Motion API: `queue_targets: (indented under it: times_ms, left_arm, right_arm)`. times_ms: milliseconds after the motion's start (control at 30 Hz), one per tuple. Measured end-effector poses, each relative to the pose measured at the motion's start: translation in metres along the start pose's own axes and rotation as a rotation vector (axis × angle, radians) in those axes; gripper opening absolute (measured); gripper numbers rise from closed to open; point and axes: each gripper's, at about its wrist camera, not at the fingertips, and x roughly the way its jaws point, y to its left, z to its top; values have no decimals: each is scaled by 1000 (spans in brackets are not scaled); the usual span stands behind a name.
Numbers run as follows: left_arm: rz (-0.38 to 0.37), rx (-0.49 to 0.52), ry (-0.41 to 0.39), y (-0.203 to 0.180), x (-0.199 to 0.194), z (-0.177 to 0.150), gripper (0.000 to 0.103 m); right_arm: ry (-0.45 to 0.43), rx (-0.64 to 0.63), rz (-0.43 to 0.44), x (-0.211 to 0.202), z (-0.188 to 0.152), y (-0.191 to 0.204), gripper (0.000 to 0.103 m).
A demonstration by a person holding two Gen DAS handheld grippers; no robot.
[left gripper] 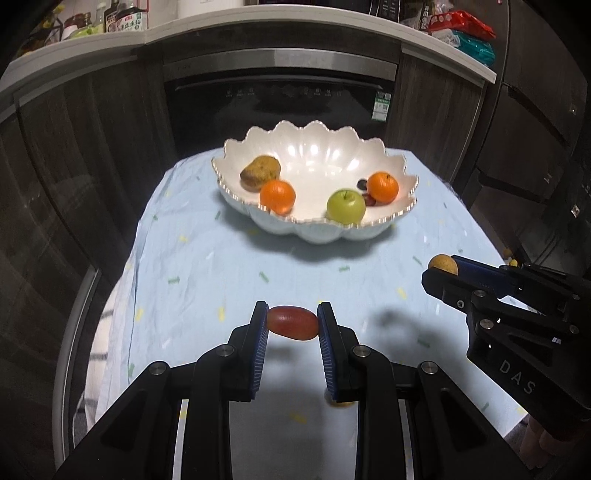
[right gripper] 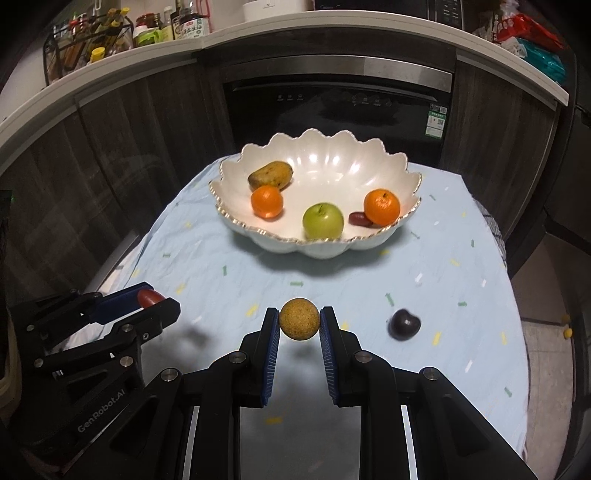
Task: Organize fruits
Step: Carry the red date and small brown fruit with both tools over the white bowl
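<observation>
Now the red fruit [left gripper: 292,327] is pinched end to end, lying sideways, in the left tongs [left gripper: 291,325], the round brown fruit [right gripper: 299,319] is clamped in the right tongs [right gripper: 299,321], and the bowl [left gripper: 384,227] is seen straight ahead of both.

A pale blue tablecloth [right gripper: 229,266] covers the table. Behind sits a dark oven [right gripper: 332,107]. Bottles [right gripper: 188,24] line the counter [left gripper: 74,48].

Kitchen with dark cabinets and a cloth-covered table

A black oven [right gripper: 338,110] is set between dark wood cabinets [right gripper: 122,147] under a white countertop [right gripper: 110,70]. Bottles [right gripper: 188,24] and a wire rack [right gripper: 85,48] are seen on it; the table is covered by a pale blue tablecloth [right gripper: 229,266].
</observation>
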Motion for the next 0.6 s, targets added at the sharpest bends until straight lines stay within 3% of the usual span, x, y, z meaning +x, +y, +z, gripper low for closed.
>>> queue_targets:
  times_ms: [600]
  left_arm:
    - [-2,12,-76,0,20,63,27]
  right_arm:
    - [-69,12,-36,12,49,-28,24]
